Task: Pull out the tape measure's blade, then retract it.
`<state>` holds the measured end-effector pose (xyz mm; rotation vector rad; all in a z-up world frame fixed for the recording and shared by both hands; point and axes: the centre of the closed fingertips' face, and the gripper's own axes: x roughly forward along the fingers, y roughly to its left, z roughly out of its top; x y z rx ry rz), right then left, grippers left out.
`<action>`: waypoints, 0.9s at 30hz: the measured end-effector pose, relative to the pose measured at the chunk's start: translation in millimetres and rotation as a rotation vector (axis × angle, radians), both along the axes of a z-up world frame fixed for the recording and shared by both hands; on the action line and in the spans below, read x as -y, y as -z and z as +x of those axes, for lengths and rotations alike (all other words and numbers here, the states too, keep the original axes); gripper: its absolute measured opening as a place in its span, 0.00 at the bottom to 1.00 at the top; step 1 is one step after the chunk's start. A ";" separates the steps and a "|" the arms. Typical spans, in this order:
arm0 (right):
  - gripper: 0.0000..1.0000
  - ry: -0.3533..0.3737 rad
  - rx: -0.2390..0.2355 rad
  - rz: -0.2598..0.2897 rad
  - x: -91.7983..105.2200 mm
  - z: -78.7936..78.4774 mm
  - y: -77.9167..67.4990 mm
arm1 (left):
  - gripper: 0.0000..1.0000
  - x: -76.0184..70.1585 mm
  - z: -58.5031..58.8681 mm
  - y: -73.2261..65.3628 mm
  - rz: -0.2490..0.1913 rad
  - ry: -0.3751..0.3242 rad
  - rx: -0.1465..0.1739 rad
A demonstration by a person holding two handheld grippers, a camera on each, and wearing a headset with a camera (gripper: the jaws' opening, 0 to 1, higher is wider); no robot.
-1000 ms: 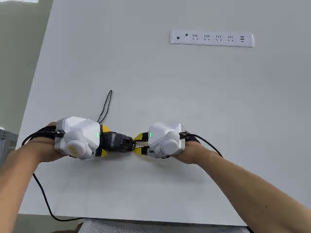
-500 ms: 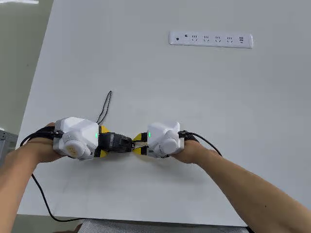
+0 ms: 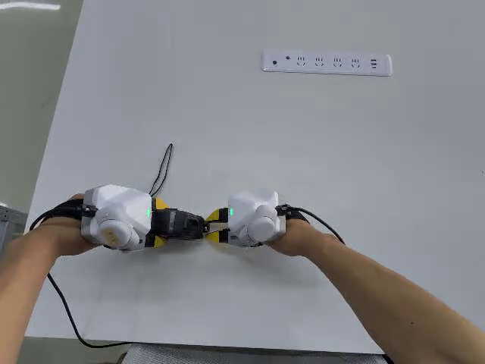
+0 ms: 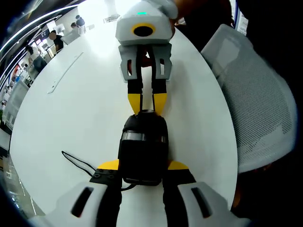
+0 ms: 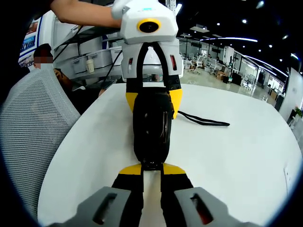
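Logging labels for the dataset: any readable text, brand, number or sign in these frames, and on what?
None can be read.
Tape measure: black case, no legible brand or number.
Power strip: markings by the sockets too small to read.
Blue sign in the background of the right gripper view: too blurred to read.

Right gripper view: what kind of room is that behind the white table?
Probably a big open office or lab: rows of desks under long ceiling lights, a mesh office chair beside the table.
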<state>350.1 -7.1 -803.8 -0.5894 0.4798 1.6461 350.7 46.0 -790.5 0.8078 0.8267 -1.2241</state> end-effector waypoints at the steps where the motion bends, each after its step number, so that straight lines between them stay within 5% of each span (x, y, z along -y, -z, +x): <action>1: 0.10 -0.001 0.002 0.001 0.0 0.3 -0.2 | 0.29 -0.2 0.0 0.0 0.000 -0.002 -0.001; 27: 0.10 -0.004 0.002 -0.009 12.5 2.3 -0.1 | 0.30 -0.4 0.9 0.6 -0.001 -0.004 -0.007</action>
